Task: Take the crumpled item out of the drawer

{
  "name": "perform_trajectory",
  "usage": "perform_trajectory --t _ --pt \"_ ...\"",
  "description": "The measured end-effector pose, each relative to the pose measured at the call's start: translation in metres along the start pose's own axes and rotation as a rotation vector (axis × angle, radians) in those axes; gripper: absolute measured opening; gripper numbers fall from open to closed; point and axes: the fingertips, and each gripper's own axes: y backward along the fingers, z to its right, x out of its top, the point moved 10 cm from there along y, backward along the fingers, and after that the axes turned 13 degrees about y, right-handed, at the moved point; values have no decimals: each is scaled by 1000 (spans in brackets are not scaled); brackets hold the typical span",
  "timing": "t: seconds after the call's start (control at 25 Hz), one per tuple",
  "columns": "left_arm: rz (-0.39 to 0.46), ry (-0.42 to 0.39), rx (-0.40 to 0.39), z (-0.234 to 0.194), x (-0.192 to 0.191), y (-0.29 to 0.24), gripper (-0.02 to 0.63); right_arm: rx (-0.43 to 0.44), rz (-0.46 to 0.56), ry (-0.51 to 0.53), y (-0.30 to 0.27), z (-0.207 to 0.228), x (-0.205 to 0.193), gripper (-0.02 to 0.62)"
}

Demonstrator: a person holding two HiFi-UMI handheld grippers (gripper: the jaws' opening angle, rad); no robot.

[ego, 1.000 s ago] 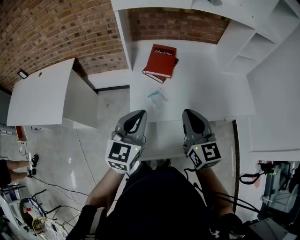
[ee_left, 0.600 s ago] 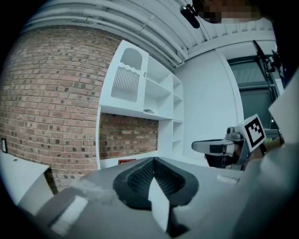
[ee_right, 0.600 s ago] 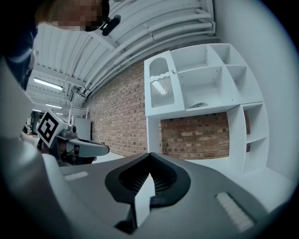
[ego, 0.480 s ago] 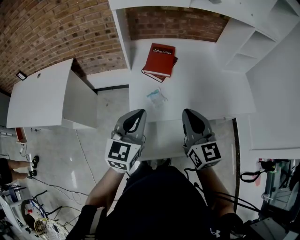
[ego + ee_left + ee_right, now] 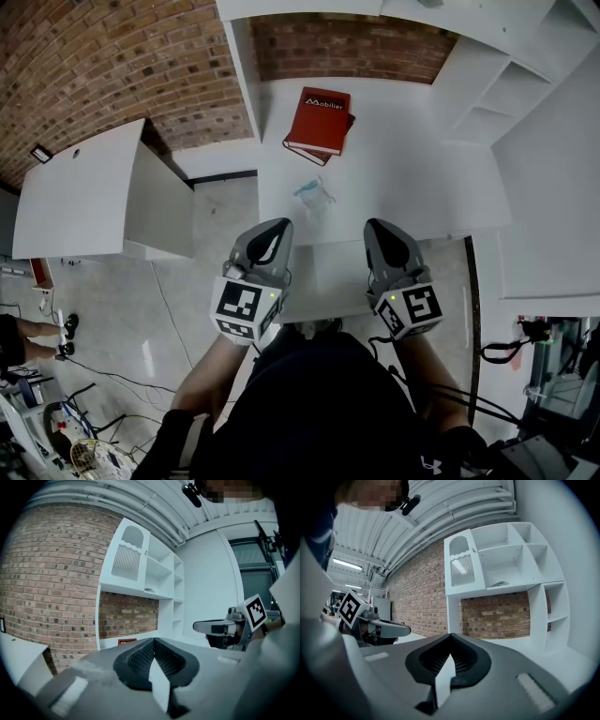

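**Head view.** The crumpled item (image 5: 314, 194), a small clear and pale-blue wad, lies on the white desk (image 5: 422, 187). It sits ahead of both grippers, between their lines of aim and nearer the left one, touching neither. A red book (image 5: 321, 120) lies farther back. The wad is too small and irregular for its long axis or heading to be read.

**Gripper views.** The left gripper (image 5: 277, 226) and the right gripper (image 5: 379, 225) point forward at the desk's near edge. Each has its jaws pressed together on nothing.
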Motion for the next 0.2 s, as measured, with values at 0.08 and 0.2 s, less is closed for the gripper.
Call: perform_trajectory --t 0.08,0.2 --pt "-1 2 -1 -1 1 -1 3 -2 -3 -1 -1 0 0 2" --pt "-5 4 -3 -3 0 -2 3 -6 -8 -2 -3 0 -1 2"
